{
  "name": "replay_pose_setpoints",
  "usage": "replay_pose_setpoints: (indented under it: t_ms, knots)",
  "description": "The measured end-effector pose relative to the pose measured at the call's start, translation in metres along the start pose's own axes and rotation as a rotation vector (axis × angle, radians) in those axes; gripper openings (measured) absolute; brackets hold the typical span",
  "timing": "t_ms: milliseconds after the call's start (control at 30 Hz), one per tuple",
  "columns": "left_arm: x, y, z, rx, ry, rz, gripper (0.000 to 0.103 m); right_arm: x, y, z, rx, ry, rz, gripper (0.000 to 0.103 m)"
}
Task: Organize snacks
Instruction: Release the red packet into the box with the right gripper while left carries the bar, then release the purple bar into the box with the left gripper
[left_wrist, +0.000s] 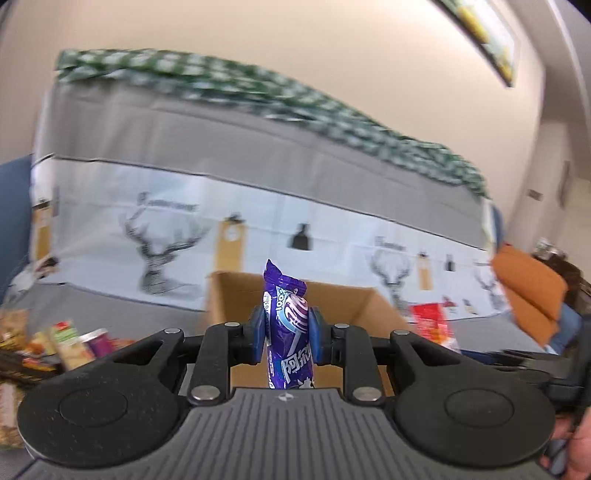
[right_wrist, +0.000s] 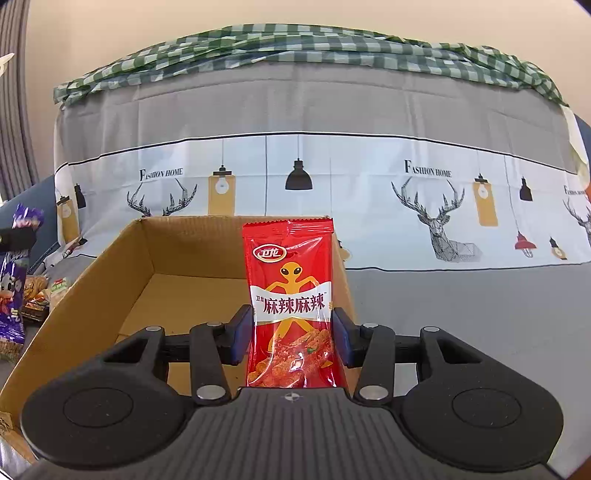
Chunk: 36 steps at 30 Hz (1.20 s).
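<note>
Two claws clamped, left claw (left_wrist: 286, 334) on purple candy (left_wrist: 288, 328), right claw (right_wrist: 291, 334) on red packet (right_wrist: 291, 302), above cardboard box (right_wrist: 110, 258) rim

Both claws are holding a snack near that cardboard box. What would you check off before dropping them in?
1. Left gripper shut on the purple candy packet: ok.
2. Right gripper shut on the red spicy snack packet: ok.
3. Cardboard box open on top: ok.
4. Room on the box floor: ok; the visible part is bare.
5. Red packet over the box: cannot tell.
6. Purple packet over the box: cannot tell; the left view is blurred.
</note>
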<state>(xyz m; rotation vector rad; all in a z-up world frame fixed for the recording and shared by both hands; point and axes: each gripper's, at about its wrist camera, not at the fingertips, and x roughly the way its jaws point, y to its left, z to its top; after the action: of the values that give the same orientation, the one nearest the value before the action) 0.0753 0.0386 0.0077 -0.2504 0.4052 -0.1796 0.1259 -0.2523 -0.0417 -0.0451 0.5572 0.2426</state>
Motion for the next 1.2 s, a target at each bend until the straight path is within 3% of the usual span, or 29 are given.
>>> replay_pose_setpoints:
  t_ms: [267, 300, 333, 367, 467, 733, 967, 1100, 1133, 1200]
  knots:
    - [0.005, -0.028, -0.009, 0.002, 0.001, -0.166, 0.027, 0.0, 0.013, 0.002, -0.05, -0.034, 0.029, 0.048]
    - [0.005, -0.028, -0.01, -0.007, 0.01, -0.186, 0.029, -0.001, 0.015, 0.002, -0.057, -0.043, 0.032, 0.049]
    - [0.006, -0.028, -0.011, -0.015, 0.016, -0.2, 0.039, -0.002, 0.016, 0.002, -0.063, -0.049, 0.033, 0.049]
    - [0.006, -0.029, -0.012, -0.019, 0.015, -0.203, 0.049, -0.003, 0.016, 0.003, -0.067, -0.056, 0.032, 0.051]
    - [0.009, -0.029, -0.014, -0.013, 0.028, -0.202, 0.055, -0.003, 0.017, 0.002, -0.073, -0.069, 0.028, 0.061]
    - [0.003, -0.025, -0.014, 0.023, -0.005, -0.152, 0.076, -0.008, 0.021, 0.002, -0.075, -0.132, -0.017, 0.07]
    - [-0.007, -0.019, -0.018, 0.088, -0.01, -0.09, 0.076, -0.011, 0.025, 0.007, -0.006, -0.191, -0.042, 0.077]
    - [-0.01, 0.0, -0.019, 0.033, 0.05, -0.096, 0.075, -0.01, 0.035, 0.01, 0.018, -0.188, -0.053, 0.077]
    - [-0.012, 0.005, -0.02, 0.014, 0.061, -0.099, 0.072, -0.01, 0.038, 0.011, 0.025, -0.185, -0.048, 0.077]
    - [-0.016, 0.017, -0.019, -0.018, 0.079, -0.085, 0.054, -0.01, 0.045, 0.013, 0.041, -0.178, -0.035, 0.077]
